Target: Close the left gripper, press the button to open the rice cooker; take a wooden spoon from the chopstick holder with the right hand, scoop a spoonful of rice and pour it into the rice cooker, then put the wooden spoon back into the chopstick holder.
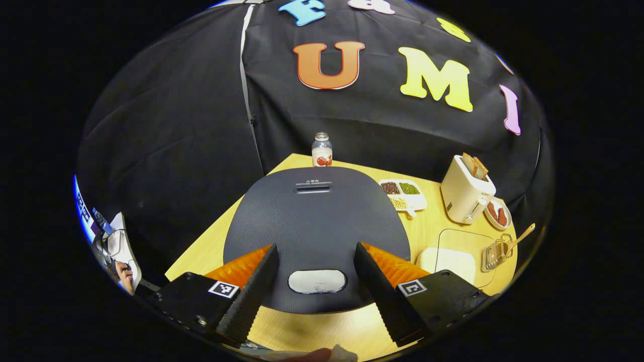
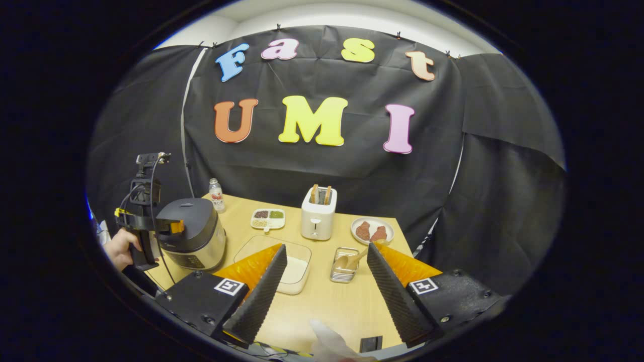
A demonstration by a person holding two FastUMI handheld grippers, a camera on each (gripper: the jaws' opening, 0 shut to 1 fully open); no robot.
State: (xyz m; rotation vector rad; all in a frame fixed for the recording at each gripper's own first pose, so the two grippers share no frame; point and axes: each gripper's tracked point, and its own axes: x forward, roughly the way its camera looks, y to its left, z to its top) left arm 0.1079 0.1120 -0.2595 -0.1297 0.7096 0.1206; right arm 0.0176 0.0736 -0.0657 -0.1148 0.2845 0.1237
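Left gripper [image 1: 316, 269] jaws apart, straddling the button [image 1: 317, 281] on the rice cooker [image 1: 314, 221] lid. Risk: pressed this wide, they likely miss it. Right gripper [image 2: 326, 271] jaws also apart; ahead between them, the chopstick holder [image 2: 345, 270] holds the wooden spoon [image 2: 349, 260]; rice box [image 2: 294, 270] by its left jaw.

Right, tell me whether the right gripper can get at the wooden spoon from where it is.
Probably yes. The spoon stands in the holder ahead of the right gripper, whose jaws are open, with bare table between and nothing across the path.
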